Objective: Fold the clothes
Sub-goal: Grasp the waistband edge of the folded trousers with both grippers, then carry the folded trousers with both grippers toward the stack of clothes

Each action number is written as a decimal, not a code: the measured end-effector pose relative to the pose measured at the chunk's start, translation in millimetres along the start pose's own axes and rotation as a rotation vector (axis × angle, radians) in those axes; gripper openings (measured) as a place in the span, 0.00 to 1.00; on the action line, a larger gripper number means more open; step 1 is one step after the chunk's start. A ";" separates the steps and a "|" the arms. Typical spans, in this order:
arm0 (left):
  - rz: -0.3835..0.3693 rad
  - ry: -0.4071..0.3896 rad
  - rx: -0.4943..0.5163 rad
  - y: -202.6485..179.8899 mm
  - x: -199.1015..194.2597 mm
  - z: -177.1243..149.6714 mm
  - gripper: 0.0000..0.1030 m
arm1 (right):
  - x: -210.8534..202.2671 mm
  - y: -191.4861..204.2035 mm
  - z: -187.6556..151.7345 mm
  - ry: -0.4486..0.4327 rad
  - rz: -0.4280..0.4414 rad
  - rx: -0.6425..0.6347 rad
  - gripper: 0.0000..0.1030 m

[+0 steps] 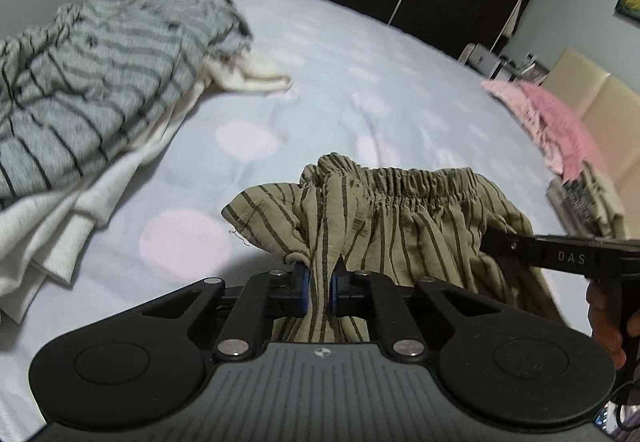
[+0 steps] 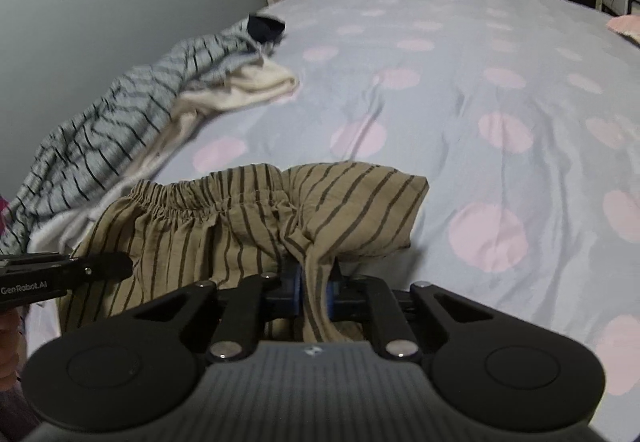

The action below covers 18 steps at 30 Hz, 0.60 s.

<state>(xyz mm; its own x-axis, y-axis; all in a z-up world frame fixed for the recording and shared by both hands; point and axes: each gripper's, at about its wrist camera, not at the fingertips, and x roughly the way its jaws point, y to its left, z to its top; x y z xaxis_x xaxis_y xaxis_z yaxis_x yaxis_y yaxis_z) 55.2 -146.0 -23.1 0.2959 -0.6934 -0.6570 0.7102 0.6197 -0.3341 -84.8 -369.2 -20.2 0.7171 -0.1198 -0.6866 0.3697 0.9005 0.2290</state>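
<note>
olive striped shorts (image 1: 404, 209) held up above the bed (image 1: 320, 81), waistband stretched between both tools | left gripper (image 1: 320, 282) clamped on one bunched end | right gripper (image 2: 316, 290) clamped on the other | grey striped garment (image 1: 92, 81) over cream cloth (image 1: 256, 75) beyond | pink pile (image 1: 552, 121), blurred, possibly folded

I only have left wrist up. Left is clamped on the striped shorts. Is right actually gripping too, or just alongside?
Observer: Gripping. The right gripper is shut on a bunched fold of the olive striped shorts.
Operator: Anything past that corner on its side?
Observer: Only dotted bedsheet.
Operator: What's at the far end of the grey striped garment?
Observer: The grey striped garment ends in a dark navy patch.
</note>
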 end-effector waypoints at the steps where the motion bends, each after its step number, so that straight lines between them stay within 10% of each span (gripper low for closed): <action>1: -0.007 -0.015 0.011 -5.4 -3.8 1.2 0.07 | -7.9 -0.4 0.7 -0.015 -0.001 0.004 0.11; 18: -0.338 -0.037 0.235 -154.5 -17.4 9.1 0.07 | -210.0 -70.6 -53.2 -0.281 -0.200 0.193 0.11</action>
<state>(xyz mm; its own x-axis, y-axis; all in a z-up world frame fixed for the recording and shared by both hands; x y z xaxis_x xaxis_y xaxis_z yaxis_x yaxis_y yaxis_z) -53.9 -233.0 46.1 0.0406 -0.8591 -0.5102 0.8964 0.2568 -0.3612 -293.0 -385.3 71.2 0.7437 -0.4187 -0.5212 0.6034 0.7560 0.2538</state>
